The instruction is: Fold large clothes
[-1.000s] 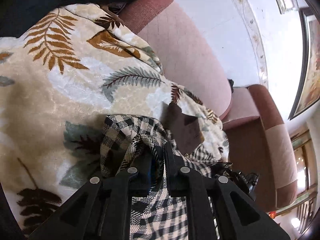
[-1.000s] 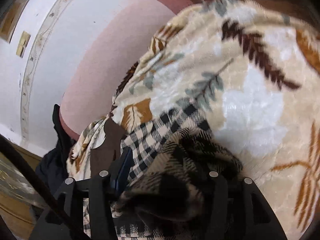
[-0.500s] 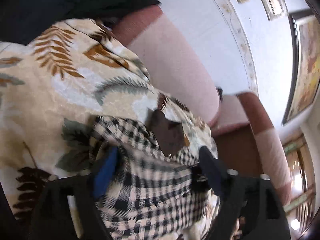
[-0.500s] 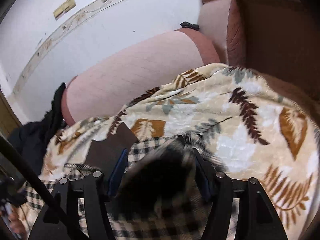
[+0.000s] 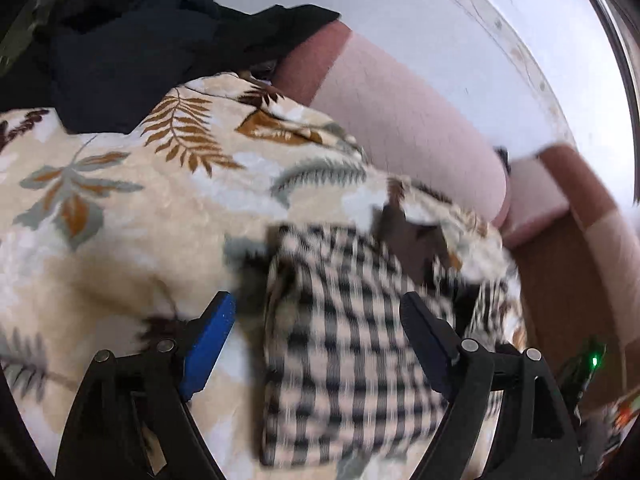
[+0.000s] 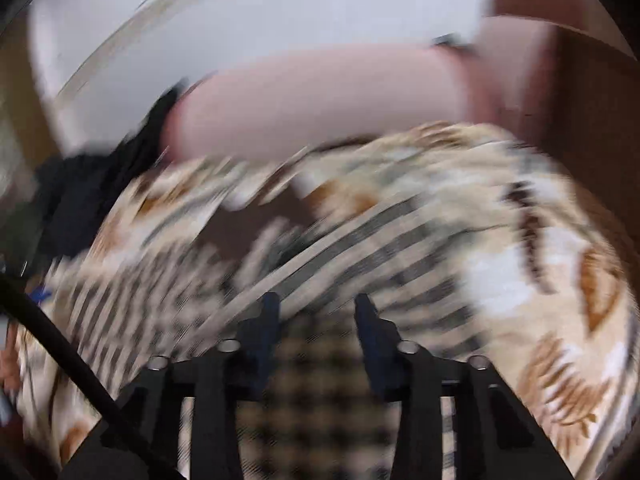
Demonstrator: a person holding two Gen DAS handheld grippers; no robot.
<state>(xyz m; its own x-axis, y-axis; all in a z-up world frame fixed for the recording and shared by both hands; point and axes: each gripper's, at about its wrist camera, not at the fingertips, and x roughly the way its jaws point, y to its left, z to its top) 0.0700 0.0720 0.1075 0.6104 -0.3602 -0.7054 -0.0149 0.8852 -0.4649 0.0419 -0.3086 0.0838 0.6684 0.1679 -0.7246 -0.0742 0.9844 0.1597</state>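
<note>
In the left wrist view, the left gripper (image 5: pixel 316 320) is seen with its fingers (image 5: pixel 210 330) set wide apart, nothing pressed by either pad. The checked garment (image 5: pixel 344 344) lies below and between the fingers, spread on a leaf-patterned blanket (image 5: pixel 120 208); its near edge runs under the gap, and its far part reaches ahead of the right-hand finger. The cloth is blurred, so its folds cannot be made out. A dark brown patch (image 5: pixel 412 240) is seen just beyond the garment, ahead of the fingers. Farther ahead, a pink sofa back (image 5: pixel 416 128) stands against a white wall (image 5: pixel 460 20). A dark cloth (image 5: pixel 140 40) is heaped on the sofa ahead and to the left of the fingers.

In the right wrist view, heavy blur covers nearly everything. The right gripper (image 6: pixel 316 312) is shown with its fingers (image 6: pixel 268 324) partly apart and closing. The checked garment (image 6: pixel 320 380) is seen between and under them, close to the lens; whether the pads press on it cannot be told. More of the garment stretches ahead and to the left of the fingers. The leaf-patterned blanket (image 6: pixel 540 280) is spread ahead and to the right, with the pink sofa back (image 6: pixel 312 100) beyond it and the white wall (image 6: pixel 260 12) above.
</note>
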